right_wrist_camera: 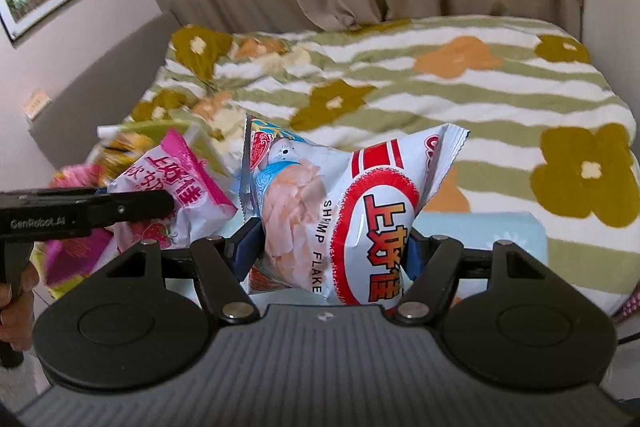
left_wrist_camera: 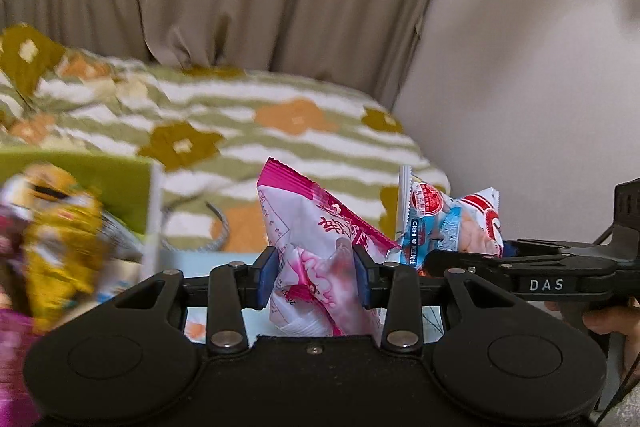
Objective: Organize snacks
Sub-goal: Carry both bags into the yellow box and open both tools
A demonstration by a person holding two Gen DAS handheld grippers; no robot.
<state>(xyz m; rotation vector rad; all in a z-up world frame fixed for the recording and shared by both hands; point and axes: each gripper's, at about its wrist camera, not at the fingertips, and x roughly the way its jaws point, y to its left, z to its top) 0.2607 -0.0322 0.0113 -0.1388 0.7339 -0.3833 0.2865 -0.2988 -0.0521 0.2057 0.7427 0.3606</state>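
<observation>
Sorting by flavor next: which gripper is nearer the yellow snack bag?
Left. The left gripper, shut on the pink bag, is beside the yellow snack bag; the right gripper is farther away.

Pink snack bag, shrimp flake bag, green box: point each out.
pink snack bag [left_wrist_camera: 320, 259], left wrist view, crumpled middle.
shrimp flake bag [right_wrist_camera: 344, 227], right wrist view, front face.
green box [left_wrist_camera: 100, 175], left wrist view, side wall.

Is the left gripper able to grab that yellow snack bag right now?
Probably not yet. The left gripper is already shut on the pink snack bag, so its jaws are full. The yellow snack bag sits off to its left, unblocked, but the pink one must go down first.
</observation>
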